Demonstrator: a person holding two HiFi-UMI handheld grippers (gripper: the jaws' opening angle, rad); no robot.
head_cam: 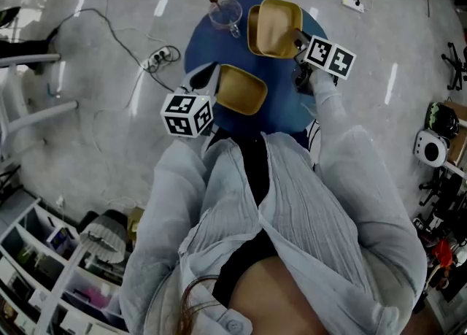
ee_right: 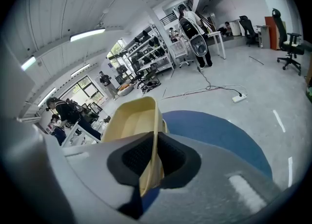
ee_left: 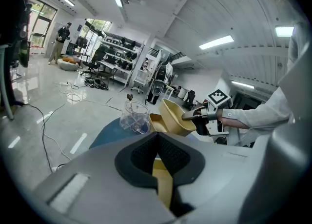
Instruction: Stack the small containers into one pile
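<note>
No pile is complete yet. The right gripper (head_cam: 300, 40) is clamped on the rim of one yellow container (head_cam: 281, 25), holding it tilted over a second container (head_cam: 252, 31) on the blue counter (head_cam: 198, 45). The left gripper (head_cam: 212, 79) grips a third container (head_cam: 242, 90) nearer the person. Whether the upper two touch cannot be told, and the person's body hides the counter's near edge.

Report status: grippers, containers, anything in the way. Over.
Left gripper shut on one yellow container. Right gripper shut on second container, held tilted beside third container on blue table. Clear cup close, not between them.
</note>
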